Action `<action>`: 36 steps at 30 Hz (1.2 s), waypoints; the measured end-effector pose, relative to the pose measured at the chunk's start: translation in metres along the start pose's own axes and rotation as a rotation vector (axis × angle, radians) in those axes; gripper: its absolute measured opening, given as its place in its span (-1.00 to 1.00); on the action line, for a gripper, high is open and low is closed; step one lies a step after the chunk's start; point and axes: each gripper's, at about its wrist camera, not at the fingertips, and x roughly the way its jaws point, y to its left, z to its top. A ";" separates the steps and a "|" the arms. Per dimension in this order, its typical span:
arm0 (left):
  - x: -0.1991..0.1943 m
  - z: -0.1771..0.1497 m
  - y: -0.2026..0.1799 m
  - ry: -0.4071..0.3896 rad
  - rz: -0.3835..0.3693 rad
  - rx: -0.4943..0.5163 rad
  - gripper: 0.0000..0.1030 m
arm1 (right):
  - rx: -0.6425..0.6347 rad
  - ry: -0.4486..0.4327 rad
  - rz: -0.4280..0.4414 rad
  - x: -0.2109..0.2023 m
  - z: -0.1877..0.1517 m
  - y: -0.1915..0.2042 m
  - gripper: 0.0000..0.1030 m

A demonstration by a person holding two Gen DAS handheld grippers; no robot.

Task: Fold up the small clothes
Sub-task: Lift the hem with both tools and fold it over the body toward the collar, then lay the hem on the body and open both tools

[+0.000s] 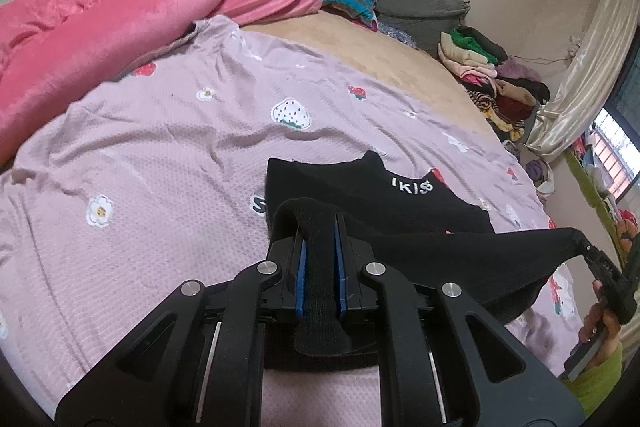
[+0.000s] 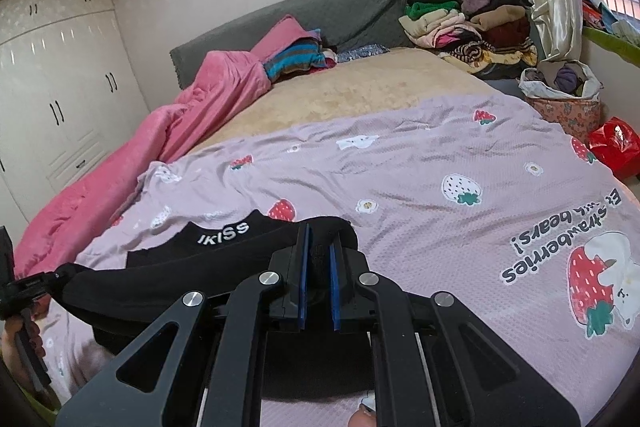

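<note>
A small black garment (image 1: 400,219) with white lettering lies on the lilac strawberry-print blanket (image 1: 160,147). My left gripper (image 1: 320,227) is shut on one black edge of it, with cloth running back between the blue pads (image 1: 301,267). My right gripper (image 2: 319,239) is shut on the other end of the same garment (image 2: 192,267). The cloth is stretched between the two grippers and lifted a little off the blanket (image 2: 440,187). The right gripper also shows at the right edge of the left wrist view (image 1: 580,239), and the left at the left edge of the right wrist view (image 2: 48,279).
A pink quilt (image 1: 100,39) is bunched along the bed's left side. A grey headboard (image 2: 300,15) and folded striped clothes (image 2: 296,61) sit at the far end. A pile of clothes (image 2: 472,23), a floral basket (image 2: 564,95) and a red bag (image 2: 612,147) stand to the right.
</note>
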 end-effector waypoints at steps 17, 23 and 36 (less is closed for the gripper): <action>0.024 -0.006 0.019 -0.055 0.063 -0.067 -0.42 | -0.040 0.059 -0.090 0.053 -0.014 0.007 -0.36; 0.003 -0.013 -0.001 -0.100 0.043 0.019 -0.16 | -0.062 0.006 -0.108 0.035 -0.021 0.009 -0.09; 0.038 -0.070 -0.061 0.148 -0.048 0.205 -0.40 | -0.224 0.136 0.015 0.028 -0.062 0.052 -0.49</action>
